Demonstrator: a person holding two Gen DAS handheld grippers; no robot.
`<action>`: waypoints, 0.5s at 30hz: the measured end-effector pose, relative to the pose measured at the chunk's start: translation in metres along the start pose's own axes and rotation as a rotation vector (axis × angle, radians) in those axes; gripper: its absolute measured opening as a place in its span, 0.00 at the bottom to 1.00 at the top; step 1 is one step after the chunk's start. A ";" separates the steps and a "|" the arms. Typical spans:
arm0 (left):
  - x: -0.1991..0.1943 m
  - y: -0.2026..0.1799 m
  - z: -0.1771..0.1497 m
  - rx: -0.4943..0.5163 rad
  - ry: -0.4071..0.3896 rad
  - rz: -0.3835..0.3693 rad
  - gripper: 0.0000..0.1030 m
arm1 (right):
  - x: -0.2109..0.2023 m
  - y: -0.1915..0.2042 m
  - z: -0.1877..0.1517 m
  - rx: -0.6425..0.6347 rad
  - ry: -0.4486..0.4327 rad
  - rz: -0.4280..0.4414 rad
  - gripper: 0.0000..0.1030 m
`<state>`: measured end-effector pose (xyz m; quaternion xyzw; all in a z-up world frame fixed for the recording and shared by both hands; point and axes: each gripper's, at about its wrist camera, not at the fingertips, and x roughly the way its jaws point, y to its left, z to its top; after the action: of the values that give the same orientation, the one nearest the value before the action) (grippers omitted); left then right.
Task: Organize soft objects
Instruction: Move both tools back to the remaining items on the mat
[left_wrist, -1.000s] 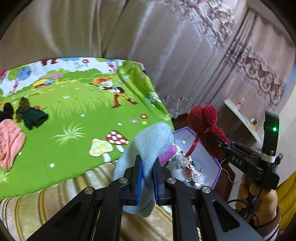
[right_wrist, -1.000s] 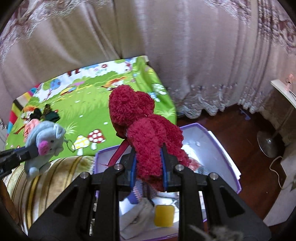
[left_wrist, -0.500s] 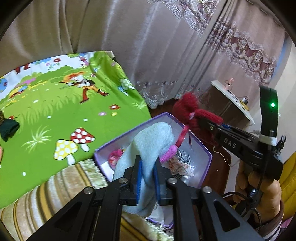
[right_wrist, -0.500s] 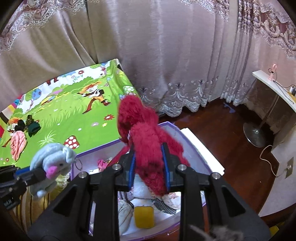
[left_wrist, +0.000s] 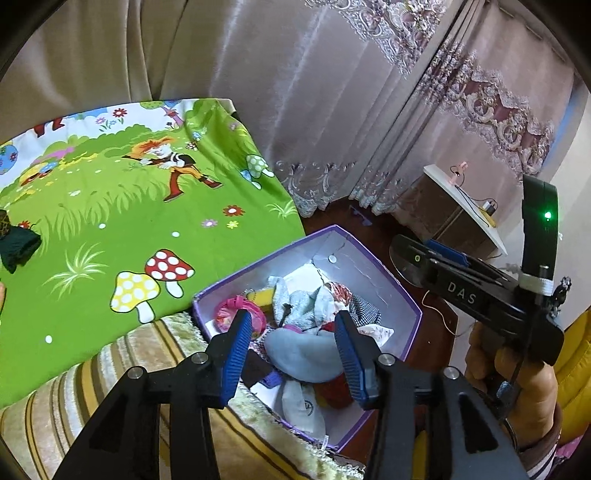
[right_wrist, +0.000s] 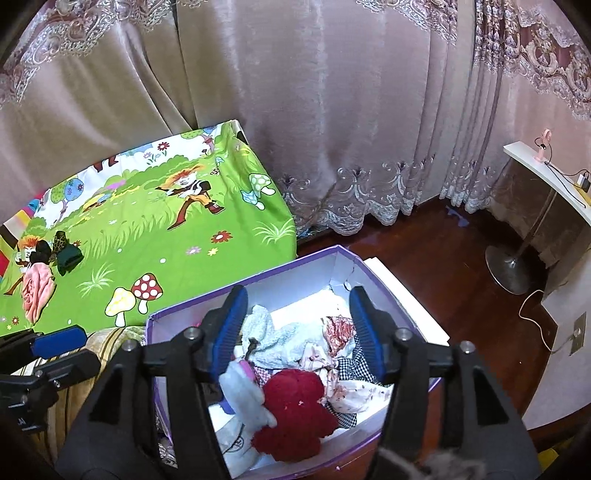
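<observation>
A purple box (left_wrist: 380, 273) (right_wrist: 295, 267) stands on the floor beside the bed, holding several soft items. The grey-blue plush (left_wrist: 303, 354) (right_wrist: 242, 391) and the red plush (right_wrist: 295, 406) lie loose in it on top of the pile. My left gripper (left_wrist: 293, 345) is open and empty above the grey-blue plush. My right gripper (right_wrist: 297, 328) is open and empty above the box; it also shows in the left wrist view (left_wrist: 443, 269) at right.
A green cartoon sheet (left_wrist: 110, 229) covers the bed, with a striped blanket (left_wrist: 129, 354) at its edge. A pink cloth (right_wrist: 35, 291) and dark items (right_wrist: 66, 251) lie on the sheet's left. Curtains, a white shelf (right_wrist: 546, 173) and a stand base (right_wrist: 509, 266) are on the right.
Both grippers opened and let go of their plush toys. The grey-blue plush and the red plush dropped into the purple box.
</observation>
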<state>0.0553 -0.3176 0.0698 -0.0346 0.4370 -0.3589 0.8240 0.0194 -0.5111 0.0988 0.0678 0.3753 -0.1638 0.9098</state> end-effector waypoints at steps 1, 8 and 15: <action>-0.001 0.002 0.000 -0.002 -0.003 0.002 0.47 | 0.000 0.003 0.001 -0.002 0.001 0.003 0.64; -0.021 0.031 0.003 -0.053 -0.041 0.040 0.47 | -0.005 0.026 0.005 -0.010 -0.007 0.067 0.75; -0.045 0.074 0.002 -0.118 -0.078 0.093 0.47 | -0.004 0.060 0.008 -0.058 0.002 0.118 0.76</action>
<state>0.0824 -0.2353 0.0746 -0.0768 0.4262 -0.2922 0.8527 0.0432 -0.4558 0.1076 0.0635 0.3761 -0.0987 0.9191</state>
